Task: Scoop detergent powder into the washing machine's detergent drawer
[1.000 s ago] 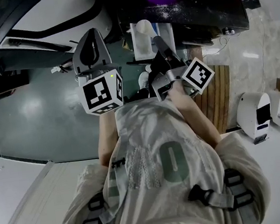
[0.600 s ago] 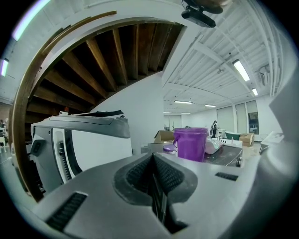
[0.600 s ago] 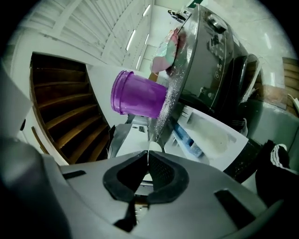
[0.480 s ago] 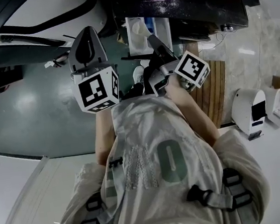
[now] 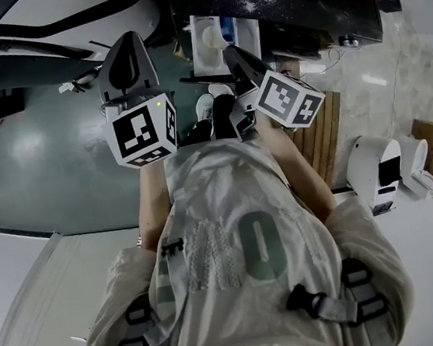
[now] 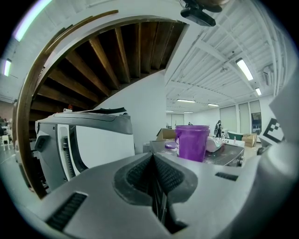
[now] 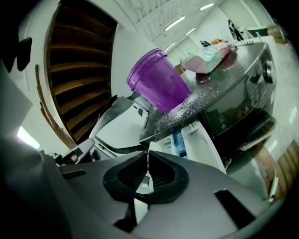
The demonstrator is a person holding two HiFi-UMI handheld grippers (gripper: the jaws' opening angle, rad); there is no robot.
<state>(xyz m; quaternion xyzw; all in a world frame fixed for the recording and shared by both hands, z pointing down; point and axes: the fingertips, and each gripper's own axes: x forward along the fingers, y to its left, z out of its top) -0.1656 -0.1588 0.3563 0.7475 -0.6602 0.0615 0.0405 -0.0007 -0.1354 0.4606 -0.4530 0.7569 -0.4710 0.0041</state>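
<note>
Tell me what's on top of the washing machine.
A purple cup, a pink-and-teal pouch lying beside it, and spilled white powder across the dark top of the washing machine. What is inside the cup is hidden by its wall.

The tub [image 7: 156, 86] is glossy, see-through purple plastic, on a washer [image 7: 224, 70] top that is dark and shiny but gritty with white powder. Drawer [image 7: 205, 140] and scoop [image 7: 149, 161] look smooth white plastic; the floor [image 5: 43, 166] gleams, and the mat [image 5: 330, 142] is slatted wood.
</note>
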